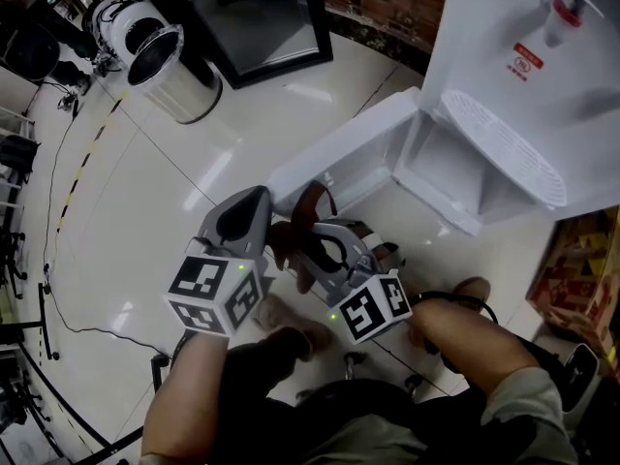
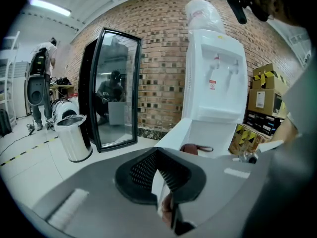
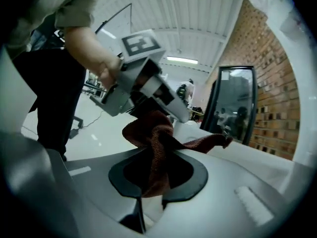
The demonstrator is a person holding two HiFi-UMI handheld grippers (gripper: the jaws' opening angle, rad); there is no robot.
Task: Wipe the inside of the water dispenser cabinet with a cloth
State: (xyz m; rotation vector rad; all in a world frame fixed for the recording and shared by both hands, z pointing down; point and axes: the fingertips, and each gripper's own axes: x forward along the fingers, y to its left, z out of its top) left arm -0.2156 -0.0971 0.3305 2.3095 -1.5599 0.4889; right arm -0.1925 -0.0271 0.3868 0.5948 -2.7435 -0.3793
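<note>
The white water dispenser (image 1: 523,27) (image 2: 213,83) stands at the upper right of the head view. Its lower cabinet (image 1: 450,168) is open, and the door (image 1: 339,153) swings out to the left over the floor. My right gripper (image 1: 308,240) (image 3: 151,177) is shut on a brown cloth (image 1: 312,206) (image 3: 156,148), which bunches up out of its jaws. My left gripper (image 1: 262,200) (image 2: 161,177) (image 3: 171,108) is shut with nothing seen between its jaws. Its tip sits right beside the cloth's upper folds. Both grippers hover in front of the open door.
A steel bin (image 1: 170,66) (image 2: 74,135) and a black-framed glass panel (image 1: 252,17) (image 2: 111,88) stand at the back left. Printed cardboard boxes (image 1: 581,269) (image 2: 265,95) sit right of the dispenser. Cables (image 1: 58,163) run along the glossy floor at left. A person (image 2: 42,83) stands far off.
</note>
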